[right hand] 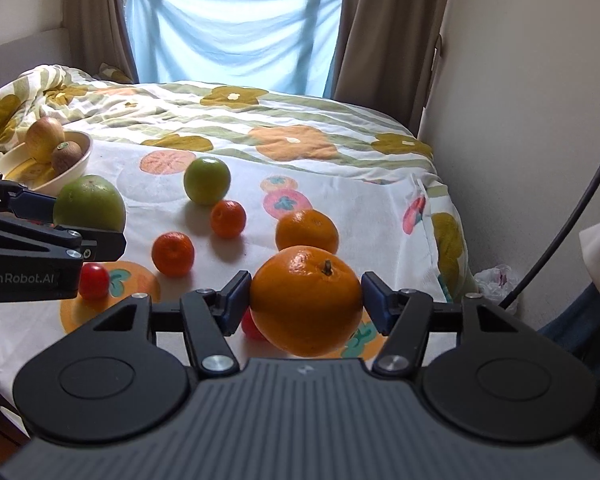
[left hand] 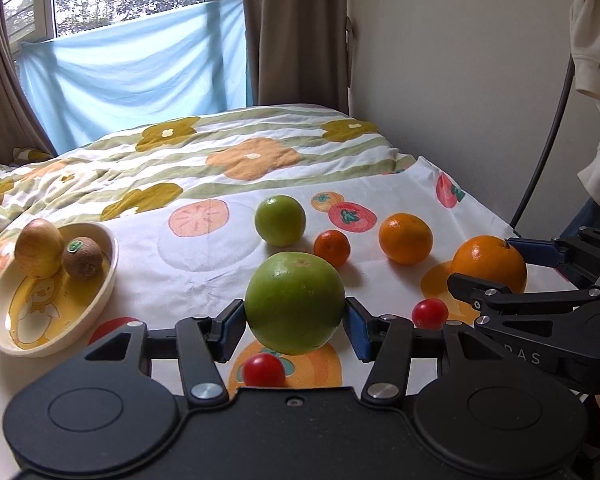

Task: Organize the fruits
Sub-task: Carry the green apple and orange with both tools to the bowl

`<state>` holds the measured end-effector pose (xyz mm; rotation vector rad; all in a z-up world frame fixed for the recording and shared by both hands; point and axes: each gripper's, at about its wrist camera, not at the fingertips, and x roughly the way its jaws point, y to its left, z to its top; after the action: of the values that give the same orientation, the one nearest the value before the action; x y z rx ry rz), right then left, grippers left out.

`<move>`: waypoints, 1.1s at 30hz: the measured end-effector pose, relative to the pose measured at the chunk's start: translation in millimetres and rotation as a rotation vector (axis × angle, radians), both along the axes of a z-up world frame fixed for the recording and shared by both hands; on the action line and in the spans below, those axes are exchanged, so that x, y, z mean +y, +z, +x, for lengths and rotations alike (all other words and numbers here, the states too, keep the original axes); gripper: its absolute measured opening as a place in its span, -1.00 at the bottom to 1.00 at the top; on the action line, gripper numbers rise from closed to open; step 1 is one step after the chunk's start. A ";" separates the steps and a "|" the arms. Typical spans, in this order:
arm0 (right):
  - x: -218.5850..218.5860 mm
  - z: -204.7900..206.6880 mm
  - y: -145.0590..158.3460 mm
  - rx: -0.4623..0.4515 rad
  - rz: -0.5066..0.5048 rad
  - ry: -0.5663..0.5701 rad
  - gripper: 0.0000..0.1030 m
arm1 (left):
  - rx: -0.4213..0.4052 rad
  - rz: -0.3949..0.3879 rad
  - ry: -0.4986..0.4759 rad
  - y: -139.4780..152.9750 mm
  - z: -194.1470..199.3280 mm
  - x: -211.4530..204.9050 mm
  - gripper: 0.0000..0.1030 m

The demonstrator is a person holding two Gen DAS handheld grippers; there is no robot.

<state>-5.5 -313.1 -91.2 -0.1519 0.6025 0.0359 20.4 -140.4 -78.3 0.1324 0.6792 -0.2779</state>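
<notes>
My left gripper [left hand: 295,322] is shut on a large green fruit [left hand: 295,302], held above the fruit-print cloth; the fruit also shows in the right wrist view [right hand: 89,204]. My right gripper [right hand: 306,306] is shut on a big orange [right hand: 306,306], also seen in the left wrist view [left hand: 489,262]. A cream plate [left hand: 4,322] at the left holds a yellowish apple [left hand: 39,247] and a kiwi [left hand: 82,257]. On the cloth lie a smaller green fruit [left hand: 280,220], an orange [left hand: 405,238], a tangerine [left hand: 332,248] and two cherry tomatoes [left hand: 264,370] [left hand: 429,313].
The fruits lie on a bed with a flowered quilt [left hand: 236,160]. A wall [left hand: 460,60] runs along the right side. A window with curtains and a blue sheet [left hand: 132,76] is behind. A dark cable [left hand: 540,168] and white garment [left hand: 596,40] hang at the right.
</notes>
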 end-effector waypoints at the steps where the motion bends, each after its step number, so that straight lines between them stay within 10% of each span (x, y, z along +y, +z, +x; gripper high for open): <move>1: 3.5 1.0 4.4 -0.003 0.003 0.012 0.45 | -0.007 -0.001 0.012 4.6 -0.7 4.5 0.11; 18: 127.5 41.5 68.8 -0.032 0.098 0.224 0.45 | -0.092 0.017 0.218 56.0 17.7 140.7 0.11; 33: 261.6 96.1 52.3 0.061 0.152 0.281 0.45 | -0.028 0.087 0.198 19.7 82.5 248.7 0.11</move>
<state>90.6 -51.5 -38.9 -0.0876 0.6333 0.3584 103.0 108.4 -58.6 0.1500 0.6715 -0.0561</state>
